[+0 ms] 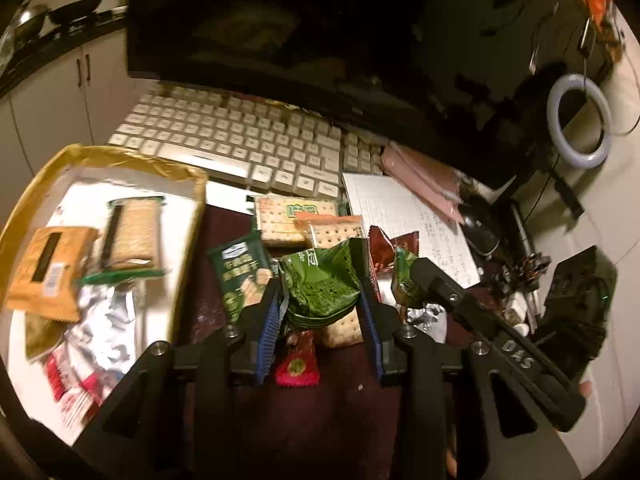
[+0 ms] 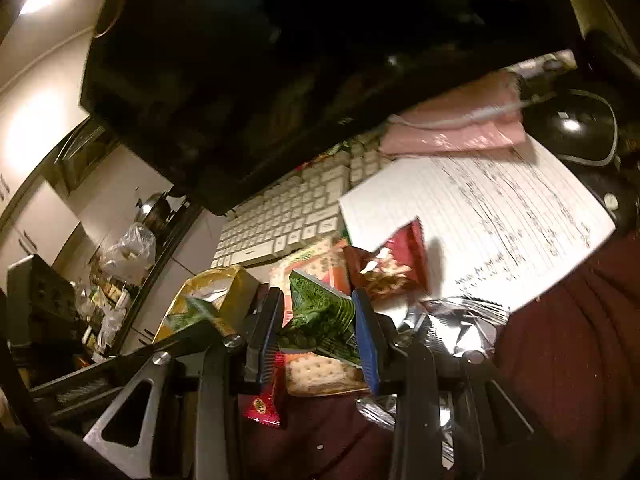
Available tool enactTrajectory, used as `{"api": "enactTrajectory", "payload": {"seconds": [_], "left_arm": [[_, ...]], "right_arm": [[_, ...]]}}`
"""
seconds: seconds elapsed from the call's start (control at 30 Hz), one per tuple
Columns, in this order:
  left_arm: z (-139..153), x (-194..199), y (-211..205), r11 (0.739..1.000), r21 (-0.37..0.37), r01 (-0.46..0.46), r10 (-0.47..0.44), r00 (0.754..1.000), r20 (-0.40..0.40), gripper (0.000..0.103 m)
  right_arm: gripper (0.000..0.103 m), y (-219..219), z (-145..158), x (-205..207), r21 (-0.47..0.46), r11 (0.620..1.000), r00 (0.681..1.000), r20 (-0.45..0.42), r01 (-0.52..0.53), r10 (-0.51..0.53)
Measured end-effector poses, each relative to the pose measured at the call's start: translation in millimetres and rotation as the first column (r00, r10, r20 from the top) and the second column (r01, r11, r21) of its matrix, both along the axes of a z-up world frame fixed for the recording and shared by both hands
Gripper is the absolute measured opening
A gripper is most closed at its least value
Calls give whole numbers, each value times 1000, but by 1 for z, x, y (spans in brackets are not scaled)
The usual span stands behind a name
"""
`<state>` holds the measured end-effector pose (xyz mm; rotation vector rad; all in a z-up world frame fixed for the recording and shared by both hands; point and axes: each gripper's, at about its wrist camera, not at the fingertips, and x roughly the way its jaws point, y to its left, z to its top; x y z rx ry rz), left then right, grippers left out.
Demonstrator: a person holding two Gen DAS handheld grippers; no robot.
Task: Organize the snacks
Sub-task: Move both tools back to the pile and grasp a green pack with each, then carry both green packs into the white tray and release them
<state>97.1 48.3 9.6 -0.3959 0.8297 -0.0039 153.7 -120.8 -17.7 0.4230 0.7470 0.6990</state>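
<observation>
Keyboard (image 1: 248,148), monitor (image 1: 280,20), lined paper (image 1: 404,216), ring light (image 1: 580,120).

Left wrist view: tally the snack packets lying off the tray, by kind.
Green packet: 3
Red packet: 2
Cracker pack: 3
Silver foil packet: 1
Total: 9

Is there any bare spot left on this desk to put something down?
Yes. The dark maroon cloth is bare nearest the camera, in front of the small red packet, and in a strip between the gold-rimmed white tray and the snack pile. It is crowded around the green crinkled packet, and the lined paper sheet fills the space beside it.
</observation>
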Motion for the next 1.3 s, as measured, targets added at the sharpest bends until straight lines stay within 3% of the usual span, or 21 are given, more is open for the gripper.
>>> {"api": "enactTrajectory", "payload": {"seconds": [0.17, 0.37, 0.47, 0.6, 0.67, 0.8, 0.9, 1.03, 1.3], "left_arm": [[9, -26, 19, 998, -19, -59, 59, 998, 35, 39], [18, -61, 58, 989, -39, -140, 142, 987, 68, 39], [19, -82, 89, 975, -47, -218, 221, 973, 71, 39], [16, -110, 126, 938, -3, -346, 345, 936, 74, 39], [13, -121, 142, 927, -4, -374, 374, 926, 61, 39], [6, -128, 152, 923, 7, -386, 386, 922, 26, 39], [-1, -133, 147, 926, 19, -377, 378, 926, -3, 39], [-10, -135, 140, 924, 74, -374, 378, 925, -45, 39], [-32, -130, 145, 919, 119, -377, 390, 911, -130, 40]], "right_arm": [[34, 13, 4, -7, -67, 998, 998, 55, -18, 22], [34, 11, 4, -7, -81, 997, 997, 71, 7, -1], [33, 12, 5, -9, -78, 997, 997, 80, 2, 4], [33, 13, 13, -18, -34, 999, 996, 86, 0, 3], [33, 19, 21, -32, 2, 1000, 995, 96, -30, 29], [33, 59, 34, -64, -19, 987, 977, 138, -159, 160], [33, 100, 38, -87, -84, 962, 947, 173, -259, 270], [33, 147, 29, -99, -140, 922, 916, 133, -362, 380], [33, 183, 17, -114, -261, 873, 883, 123, -412, 454]]}}
